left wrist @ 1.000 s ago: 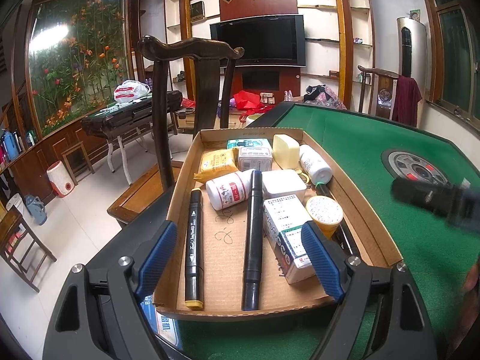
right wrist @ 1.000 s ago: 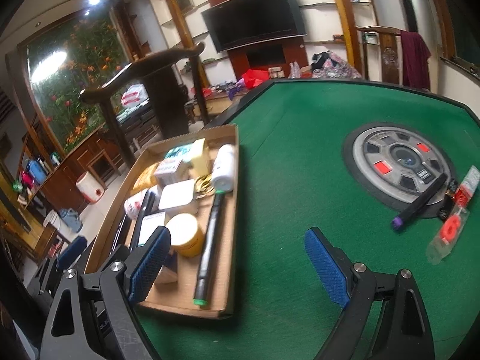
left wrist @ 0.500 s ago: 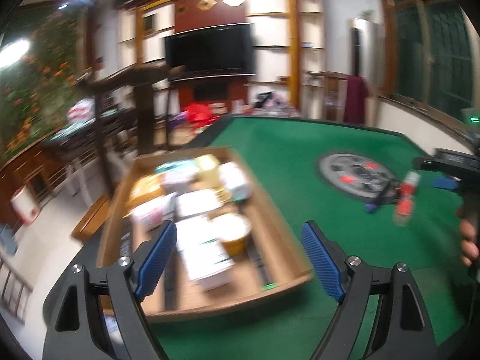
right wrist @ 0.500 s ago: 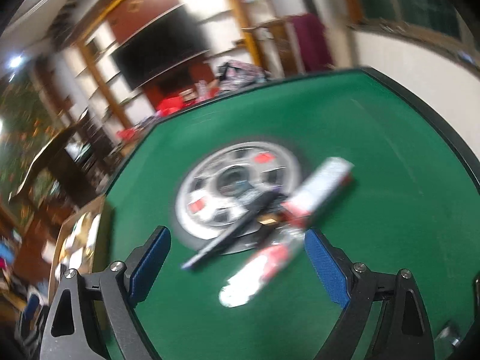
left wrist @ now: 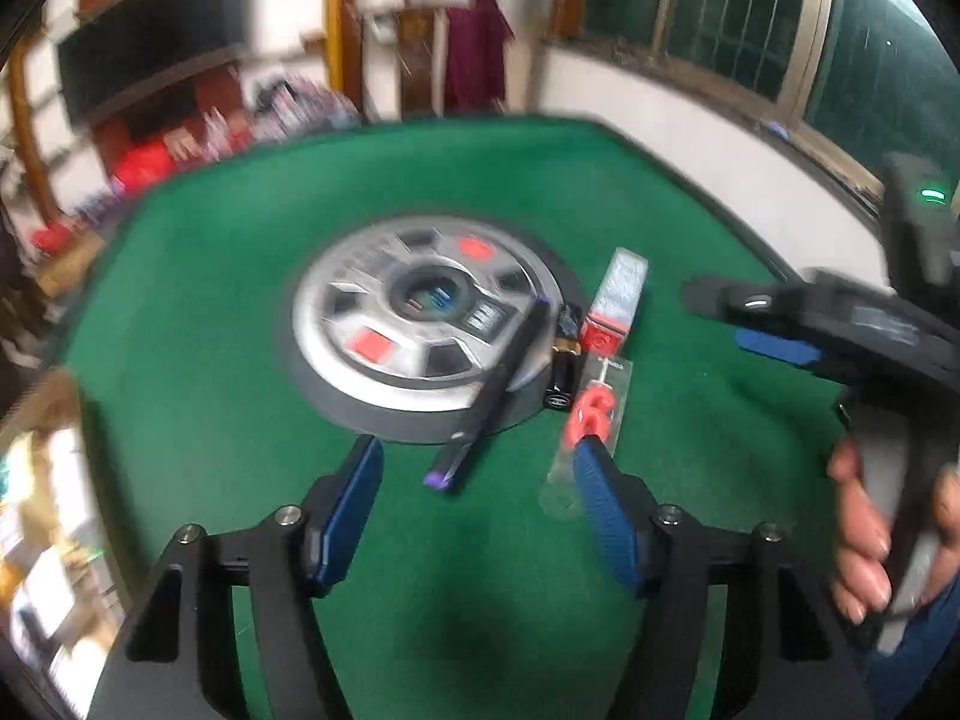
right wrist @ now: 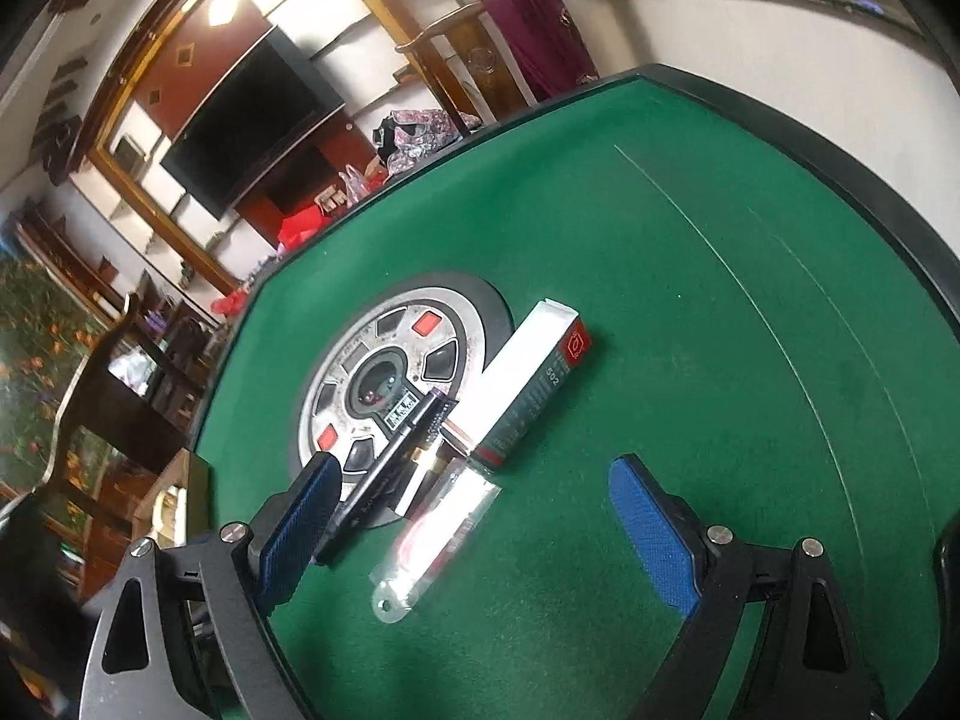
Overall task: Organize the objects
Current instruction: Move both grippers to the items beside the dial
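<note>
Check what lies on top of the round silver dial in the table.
A black marker lies across the dial's edge, its purple-capped end overhanging the felt. The dial beneath the marker is hidden.

A dark television (right wrist: 252, 120) hangs in wooden shelving (right wrist: 372, 36), with a barred window (left wrist: 708, 6) along the white wall.

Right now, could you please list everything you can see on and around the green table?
Table: one, green felt, dark rim.
Round hub: one, silver with red patches, table centre.
Marker: one, black with purple end, lying across the hub's edge.
Box: one, white, red and green, beside the hub.
Clear packet: one, red contents, next to the marker.
Cardboard tray: one, blurred, left edge.
Television: one, black, back wall.
Left gripper: blue pads, open, just been closing, nothing gripped.
Right gripper: blue pads, open.
Hand: one, holding the right gripper.
</note>
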{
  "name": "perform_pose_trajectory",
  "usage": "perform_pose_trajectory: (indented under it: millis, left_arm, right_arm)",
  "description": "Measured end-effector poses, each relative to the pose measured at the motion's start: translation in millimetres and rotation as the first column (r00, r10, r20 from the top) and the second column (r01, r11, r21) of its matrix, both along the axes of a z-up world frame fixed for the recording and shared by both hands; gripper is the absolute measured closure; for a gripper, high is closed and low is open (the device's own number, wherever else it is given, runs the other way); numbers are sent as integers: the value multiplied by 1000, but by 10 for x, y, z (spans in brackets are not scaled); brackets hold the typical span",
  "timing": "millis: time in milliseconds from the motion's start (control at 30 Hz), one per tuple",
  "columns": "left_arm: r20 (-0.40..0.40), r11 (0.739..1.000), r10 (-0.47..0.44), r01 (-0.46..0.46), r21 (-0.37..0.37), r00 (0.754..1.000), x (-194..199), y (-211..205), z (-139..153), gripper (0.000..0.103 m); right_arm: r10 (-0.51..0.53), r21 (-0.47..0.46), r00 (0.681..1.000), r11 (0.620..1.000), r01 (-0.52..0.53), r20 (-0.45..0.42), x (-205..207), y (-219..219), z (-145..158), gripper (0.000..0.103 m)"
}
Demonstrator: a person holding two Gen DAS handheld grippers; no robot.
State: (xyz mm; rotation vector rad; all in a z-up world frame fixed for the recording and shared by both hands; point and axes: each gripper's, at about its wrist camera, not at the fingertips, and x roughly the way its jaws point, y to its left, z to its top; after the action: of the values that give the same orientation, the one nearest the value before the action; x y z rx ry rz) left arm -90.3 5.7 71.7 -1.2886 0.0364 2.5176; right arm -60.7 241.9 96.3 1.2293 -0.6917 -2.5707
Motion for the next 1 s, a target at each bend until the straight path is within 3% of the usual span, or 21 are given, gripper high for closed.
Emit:
perform_pose_trajectory:
  millis: [100, 333, 433, 500, 567, 667, 733, 833, 1000]
  left_arm:
    - [62, 1000, -24, 23, 15, 998, -149, 87, -188, 44]
    - [60, 999, -25, 27, -43, 998, -348, 354, -289, 46]
    - [57, 999, 8, -6, -47, 998, -466, 366, -354, 62]
    - [73, 999, 42, -41, -18, 996, -521, 296, -384, 81]
    - [82, 998, 58, -60, 16, 995, -527, 214, -409, 82]
    - [63, 997, 78, -78, -4, 995, -453, 130, -406, 83]
    - [67, 992, 126, -124, -40, 990, -365, 31, -457, 88]
    - [14, 975, 216, -215, -56, 976, -127, -200, -447, 89]
    - [17, 963, 269, -269, 10, 963, 0, -453, -394, 89]
  right_arm:
    - [-9, -35, 1000, 999, 10, 14, -3, 72, 2, 9]
    - [15, -20, 998, 1000, -14, 56, -26, -21, -24, 9]
    - [11, -18, 998, 1000, -10, 67, -29, -17, -47, 9]
    - [12, -14, 997, 1000, -11, 73, -31, -21, -65, 9]
    - [25, -6, 996, 1000, -24, 83, -37, -57, -83, 9]
    - [42, 17, 995, 999, -44, 94, -46, -126, -115, 9]
    - [50, 65, 993, 996, -58, 110, -37, -215, -148, 9]
    - [86, 124, 988, 987, -102, 130, 0, -398, -202, 9]
    - [121, 320, 984, 934, -158, 131, 80, -827, -277, 9]
